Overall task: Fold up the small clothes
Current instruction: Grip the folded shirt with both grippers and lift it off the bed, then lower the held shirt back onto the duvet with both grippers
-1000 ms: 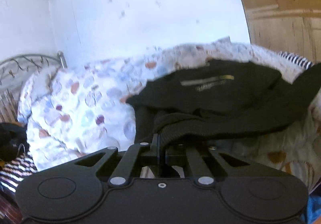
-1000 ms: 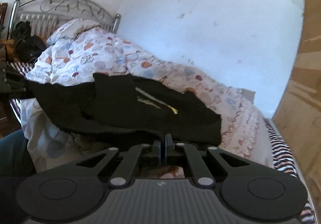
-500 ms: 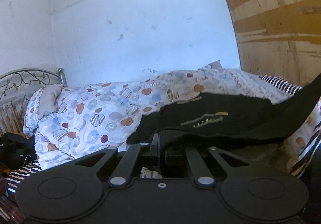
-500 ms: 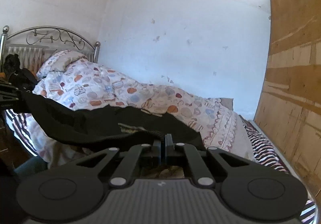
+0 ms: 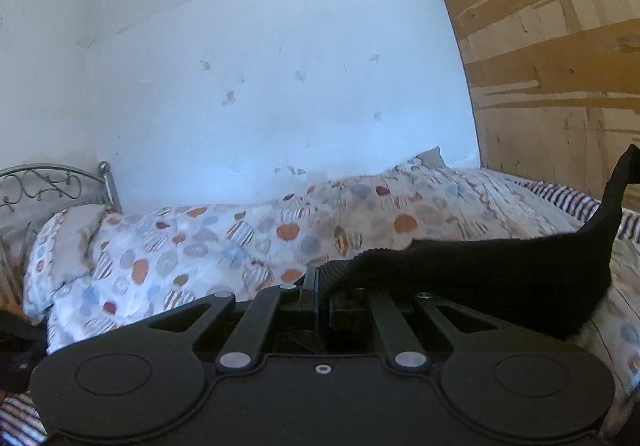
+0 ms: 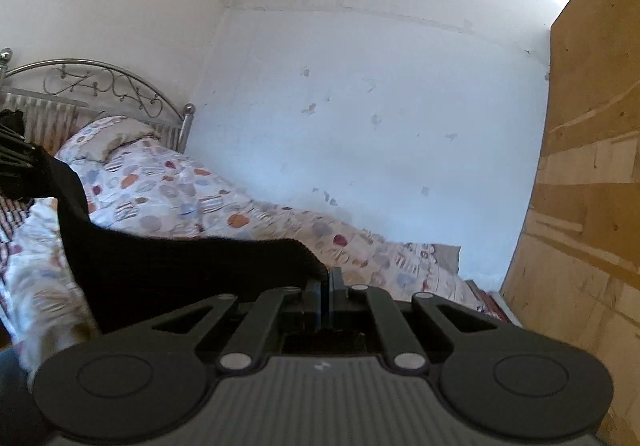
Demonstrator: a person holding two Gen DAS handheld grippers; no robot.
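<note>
Left wrist: left gripper [image 5: 318, 282] jaws clenched on black garment [image 5: 500, 274] hem | garment hangs above bed [image 5: 240, 246] | right gripper [image 6: 328, 282] jaws clenched likewise | judgement: keep hem taut, level, lower evenly.

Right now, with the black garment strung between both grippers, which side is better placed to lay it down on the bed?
Neither clearly. The left gripper and right gripper are each shut on an edge of the black garment, which sags between them above the quilt. Probably both should lower together.
</note>
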